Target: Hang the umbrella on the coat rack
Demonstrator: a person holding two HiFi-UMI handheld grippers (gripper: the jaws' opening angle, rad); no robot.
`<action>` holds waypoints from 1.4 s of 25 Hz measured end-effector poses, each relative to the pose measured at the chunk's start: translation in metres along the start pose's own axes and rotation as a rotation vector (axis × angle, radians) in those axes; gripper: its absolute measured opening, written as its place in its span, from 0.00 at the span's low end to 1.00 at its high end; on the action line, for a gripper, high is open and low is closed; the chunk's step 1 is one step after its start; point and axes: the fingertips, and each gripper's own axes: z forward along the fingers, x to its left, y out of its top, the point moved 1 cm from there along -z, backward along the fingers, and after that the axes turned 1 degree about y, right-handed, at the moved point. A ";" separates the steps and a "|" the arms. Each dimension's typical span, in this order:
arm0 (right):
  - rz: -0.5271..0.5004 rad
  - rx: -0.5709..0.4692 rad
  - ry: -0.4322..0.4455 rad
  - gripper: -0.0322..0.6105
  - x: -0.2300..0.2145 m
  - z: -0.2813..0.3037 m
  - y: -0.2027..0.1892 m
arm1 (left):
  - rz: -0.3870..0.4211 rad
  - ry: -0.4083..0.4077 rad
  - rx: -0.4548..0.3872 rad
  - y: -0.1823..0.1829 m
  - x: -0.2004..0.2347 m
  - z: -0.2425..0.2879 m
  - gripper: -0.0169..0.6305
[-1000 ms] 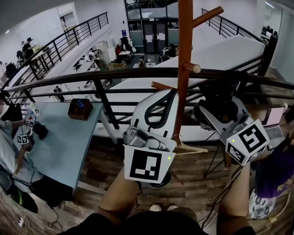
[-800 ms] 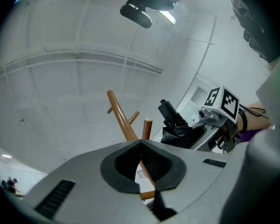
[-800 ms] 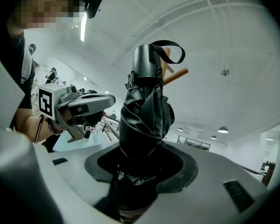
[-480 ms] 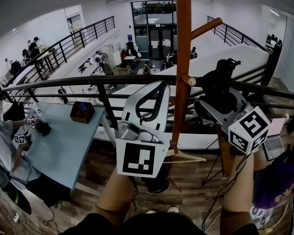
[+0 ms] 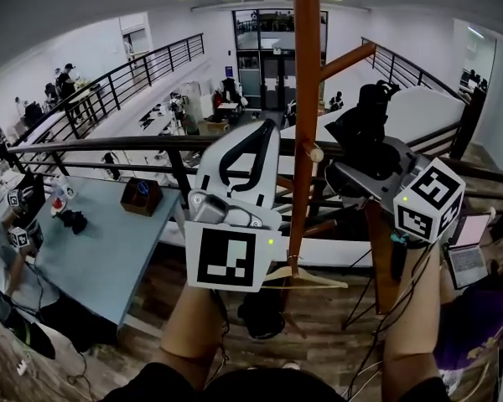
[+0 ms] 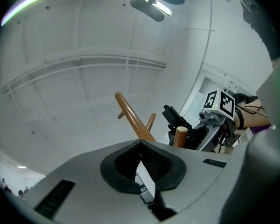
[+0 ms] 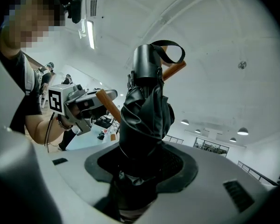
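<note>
1. Starting at the left, a pale bench (image 5: 109,249) stands by the railing (image 5: 109,145), off to the side and no part of the job.
2. The left tool (image 6: 141,148) has its jaws together on nothing. It points upward just left of the rack's pole.
3. The rack (image 5: 304,99) rises through the middle of the head view, a wooden pole with slanted pegs. One peg (image 5: 349,55) juts up to the right, and no peg in view carries anything.
4. The right tool (image 7: 142,169) is clamped on the folded black umbrella (image 7: 147,106). It grips low on the cloth, with the handle end and its strap (image 7: 171,50) uppermost.
5. The umbrella is held up just right of the pole, near the pegs. In the right gripper view a peg shows just behind its top, but I cannot tell whether strap and peg touch.
6. Progress, as I judge it: the pick-up and the carry to the rack are done. The strap has yet to be looped over a peg and the grip let go.
7. Writing: none can be read. The cubes on the tools bear only black-and-white square markers.
</note>
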 end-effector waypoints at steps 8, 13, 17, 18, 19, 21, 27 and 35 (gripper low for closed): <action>0.001 -0.031 0.072 0.39 -0.017 0.006 0.014 | 0.046 0.030 -0.001 0.008 0.009 0.014 0.04; 0.011 -0.032 0.170 0.39 -0.022 0.016 0.018 | 0.066 0.035 -0.006 0.013 0.013 0.023 0.04; 0.021 -0.026 0.266 0.39 -0.022 0.018 0.019 | 0.078 0.046 0.009 0.014 0.013 0.027 0.04; 0.025 -0.030 0.287 0.39 -0.021 0.019 0.019 | 0.080 0.050 0.012 0.014 0.013 0.028 0.04; 0.028 -0.033 0.304 0.39 -0.020 0.020 0.019 | 0.084 0.052 0.015 0.015 0.012 0.028 0.04; 0.033 -0.040 0.333 0.39 -0.018 0.021 0.019 | 0.092 0.055 0.019 0.015 0.010 0.027 0.04; 0.059 -0.075 0.393 0.39 -0.022 0.018 0.019 | 0.109 0.062 0.035 0.014 -0.001 0.026 0.04; 0.114 -0.080 0.630 0.39 -0.006 0.017 0.018 | 0.120 0.076 0.039 0.003 -0.003 0.026 0.04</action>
